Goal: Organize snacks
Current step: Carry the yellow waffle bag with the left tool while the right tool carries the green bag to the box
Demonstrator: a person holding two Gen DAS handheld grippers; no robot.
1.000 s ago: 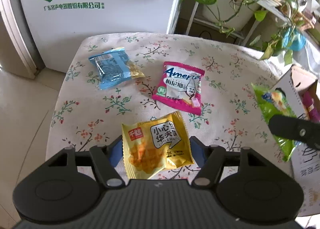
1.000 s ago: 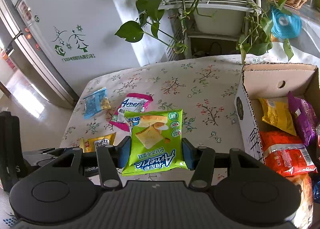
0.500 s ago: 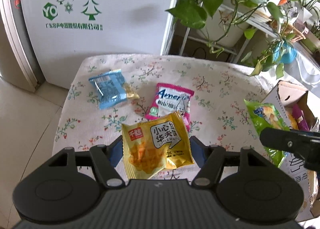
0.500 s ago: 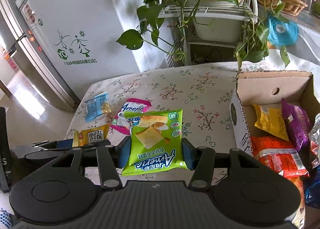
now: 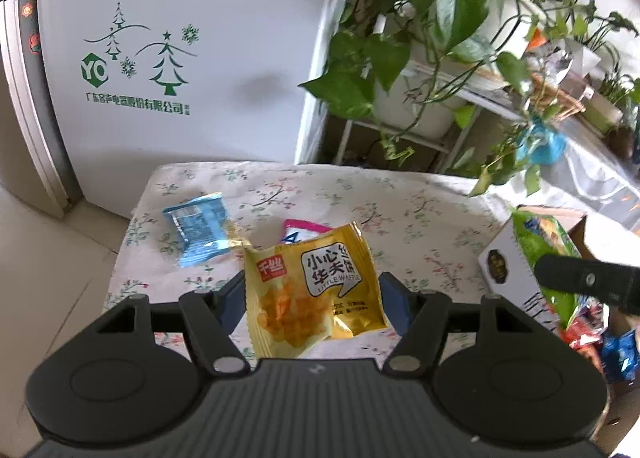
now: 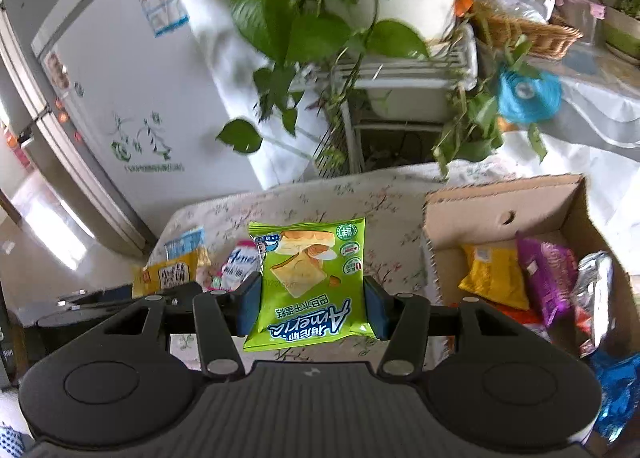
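Note:
My left gripper (image 5: 312, 298) is shut on a yellow waffle packet (image 5: 312, 290), held above the floral table (image 5: 420, 225). My right gripper (image 6: 312, 306) is shut on a green Ameria packet (image 6: 312, 282), lifted just left of the cardboard box (image 6: 500, 209). In the left wrist view the green packet (image 5: 540, 242) and the right gripper's dark finger (image 5: 584, 278) show at the box's edge. On the table lie a blue packet (image 5: 200, 225) and a pink Ameria packet (image 5: 300, 230), the latter mostly hidden behind the yellow one.
The box holds several snacks, among them a yellow packet (image 6: 494, 278), a purple one (image 6: 552, 278) and a silver one (image 6: 596, 290). A white fridge (image 5: 180, 57) stands behind the table. Trailing plants (image 5: 440, 17) on a rack hang over the table's far side.
Both grippers have risen with their packets; the table looks farther below. The right gripper has shifted toward the box, which now fills more of its view.

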